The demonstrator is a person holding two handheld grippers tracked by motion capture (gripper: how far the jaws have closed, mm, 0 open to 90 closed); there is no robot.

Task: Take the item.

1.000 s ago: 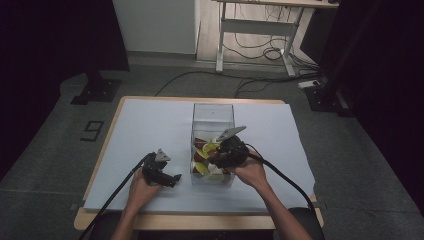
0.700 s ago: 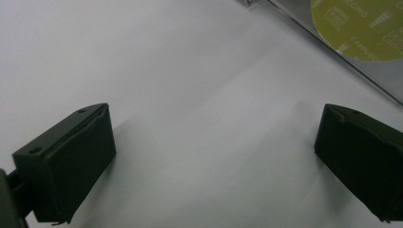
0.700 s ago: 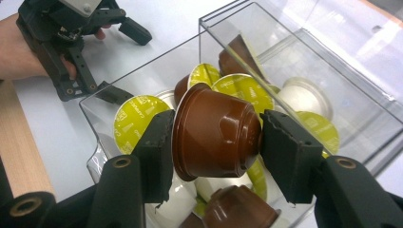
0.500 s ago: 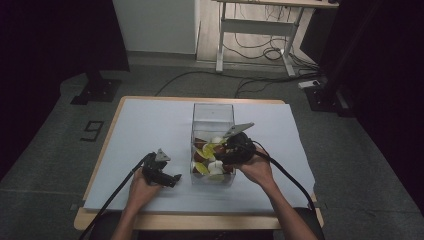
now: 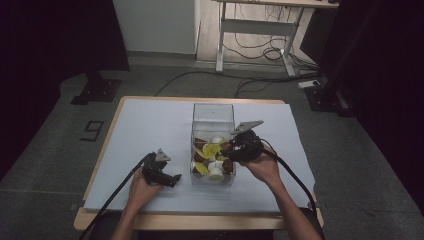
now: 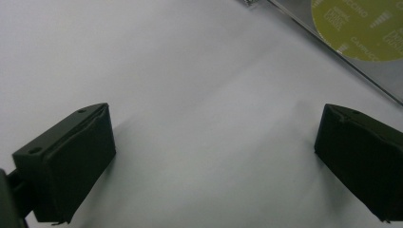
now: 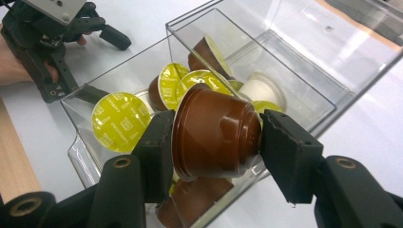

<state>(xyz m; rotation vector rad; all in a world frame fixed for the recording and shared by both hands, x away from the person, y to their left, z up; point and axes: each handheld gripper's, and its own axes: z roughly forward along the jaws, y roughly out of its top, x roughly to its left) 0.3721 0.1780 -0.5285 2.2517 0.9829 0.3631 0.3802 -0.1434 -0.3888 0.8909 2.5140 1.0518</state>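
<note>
Between the right gripper's (image 7: 216, 137) jaws sits a brown coffee capsule (image 7: 214, 135), clamped foil rim to base, its axis running jaw to jaw, above the clear box (image 5: 196, 131) of capsules. Left gripper (image 5: 172, 178), jaws apart and empty, rests on the desk (image 5: 145, 125) just left of the box.

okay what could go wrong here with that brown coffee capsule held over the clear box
1. The right claw grips the brown capsule by its lid rim and rounded base; it might slip and drop.
2. It sits close above the clear box wall, so it could clip the edge.
3. The left claw rests open beside the box, not steadying it.
</note>
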